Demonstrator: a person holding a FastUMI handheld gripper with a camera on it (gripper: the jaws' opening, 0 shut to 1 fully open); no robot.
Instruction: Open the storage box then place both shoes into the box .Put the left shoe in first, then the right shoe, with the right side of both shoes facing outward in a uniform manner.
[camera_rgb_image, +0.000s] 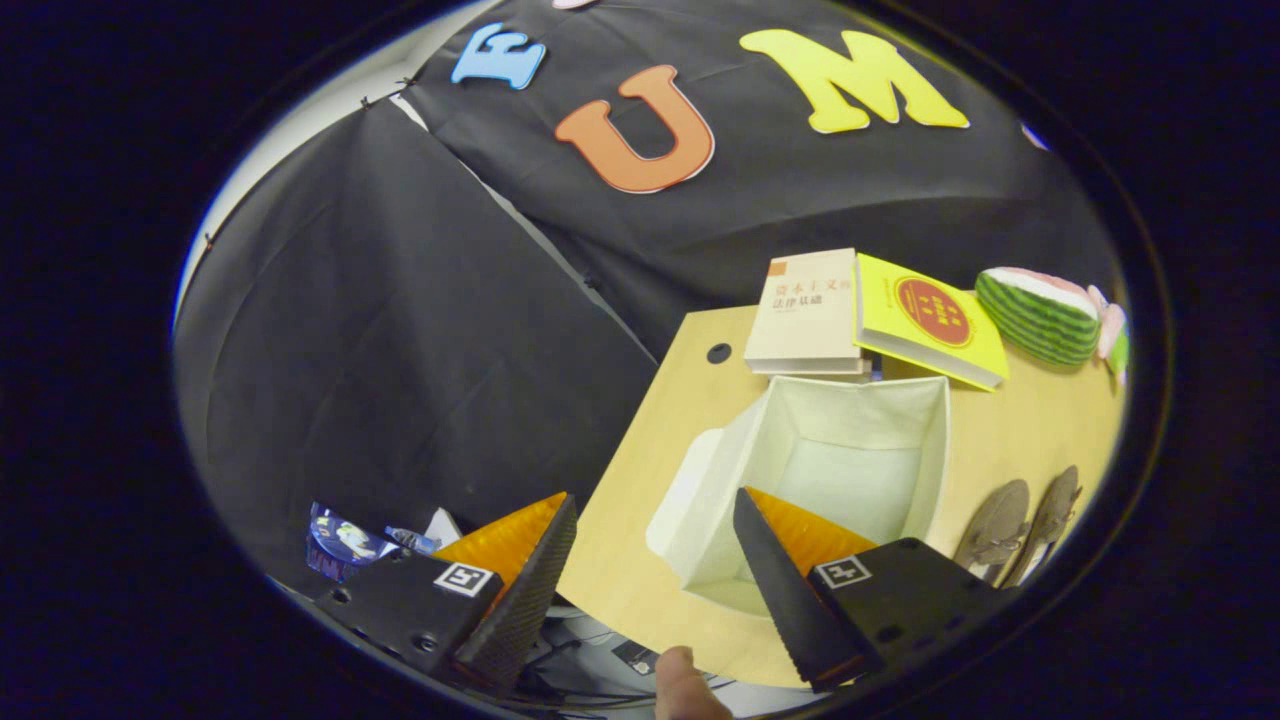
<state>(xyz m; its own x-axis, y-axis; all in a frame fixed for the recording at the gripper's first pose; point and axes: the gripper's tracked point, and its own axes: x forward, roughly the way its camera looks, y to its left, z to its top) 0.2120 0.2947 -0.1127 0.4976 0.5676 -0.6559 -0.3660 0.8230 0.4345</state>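
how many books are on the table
2: a beige book and a yellow book, side by side beyond the open box. The gripper hangs open, holding nothing.

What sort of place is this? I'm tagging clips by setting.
Probably a staged recording booth, not a lived-in room: black cloth walls surround a light wooden table holding an open white storage box, a pair of shoes, books and a watermelon-slice toy. The hand-held gripper hangs open, holding nothing.

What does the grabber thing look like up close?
The gripper has two pointed, wedge-shaped fingers with bumpy, ribbed faces. Each sits on a boxy black mount with small screw holes and a little square black-and-white marker sticker. The fingers stand apart, holding nothing. A person's fingertip shows beneath.
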